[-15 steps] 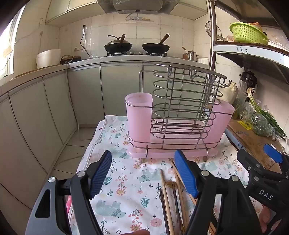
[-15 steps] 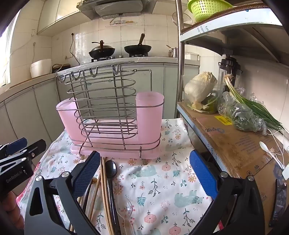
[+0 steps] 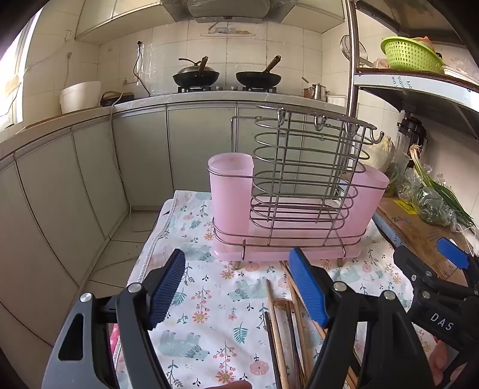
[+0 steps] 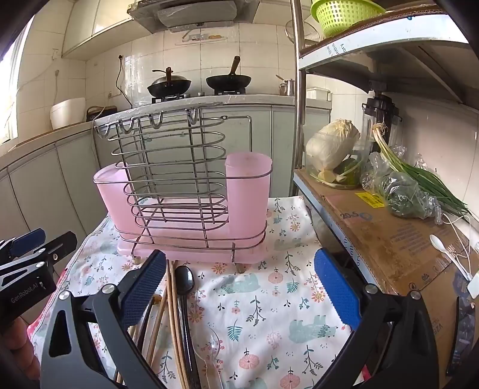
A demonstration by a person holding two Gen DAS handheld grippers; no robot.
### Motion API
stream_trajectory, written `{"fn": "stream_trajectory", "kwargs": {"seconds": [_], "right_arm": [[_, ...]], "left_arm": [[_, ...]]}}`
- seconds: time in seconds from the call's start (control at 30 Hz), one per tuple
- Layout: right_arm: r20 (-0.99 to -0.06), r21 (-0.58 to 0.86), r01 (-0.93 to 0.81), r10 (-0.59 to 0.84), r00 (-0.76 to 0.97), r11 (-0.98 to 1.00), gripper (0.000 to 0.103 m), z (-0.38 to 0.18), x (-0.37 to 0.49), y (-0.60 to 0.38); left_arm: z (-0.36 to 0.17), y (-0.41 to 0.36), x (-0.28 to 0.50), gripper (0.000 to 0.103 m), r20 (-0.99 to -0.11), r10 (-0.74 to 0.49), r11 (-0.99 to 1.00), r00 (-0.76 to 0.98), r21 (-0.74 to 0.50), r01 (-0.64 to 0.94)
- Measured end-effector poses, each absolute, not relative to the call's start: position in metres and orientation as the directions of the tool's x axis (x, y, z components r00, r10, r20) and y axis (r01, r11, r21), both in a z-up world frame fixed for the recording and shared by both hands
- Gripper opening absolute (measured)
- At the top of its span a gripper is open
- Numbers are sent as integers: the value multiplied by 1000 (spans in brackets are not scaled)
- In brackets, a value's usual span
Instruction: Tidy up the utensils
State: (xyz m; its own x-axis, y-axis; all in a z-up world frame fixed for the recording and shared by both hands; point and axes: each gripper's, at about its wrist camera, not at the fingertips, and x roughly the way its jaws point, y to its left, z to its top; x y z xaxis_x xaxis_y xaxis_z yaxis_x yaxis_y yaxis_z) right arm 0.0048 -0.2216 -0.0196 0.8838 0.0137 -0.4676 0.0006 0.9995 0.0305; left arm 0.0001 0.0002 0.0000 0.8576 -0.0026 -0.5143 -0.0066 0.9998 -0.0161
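Note:
A pink utensil holder with a wire rack [image 3: 287, 206] stands on the floral cloth [image 3: 209, 299]; it also shows in the right wrist view [image 4: 185, 203]. Wooden chopsticks [image 3: 277, 329] lie in front of it, under the right finger of my left gripper. In the right wrist view the chopsticks [image 4: 172, 305], a black spoon [image 4: 185, 281] and a clear spoon [image 4: 209, 344] lie by my left finger. My left gripper [image 3: 239, 293] is open and empty above the cloth. My right gripper [image 4: 239, 293] is open and empty too.
A cardboard-covered shelf [image 4: 389, 239] at the right holds a cabbage [image 4: 332, 143], bagged greens [image 4: 404, 191] and a white spoon [image 4: 443, 248]. A green basket [image 4: 344, 12] sits on the upper shelf. Grey cabinets and a stove with woks [image 3: 227, 77] stand behind.
Both grippers have shifted only slightly; nothing has been taken hold of or moved.

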Motion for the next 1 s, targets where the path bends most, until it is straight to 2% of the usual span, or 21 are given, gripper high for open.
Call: {"fn": "stream_trajectory", "kwargs": {"seconds": [0.53,1.0], "right_arm": [[-450,37,3,14,893,999,100,-18,1,-220],[-405,47,-12,30,914,999,100,-10,-4,-221]], "left_arm": [[0,0,0,71,-513,-3,1000,858,-17,-6],[7,5,-8,71,-472,0,999,882,-39,-20]]}}
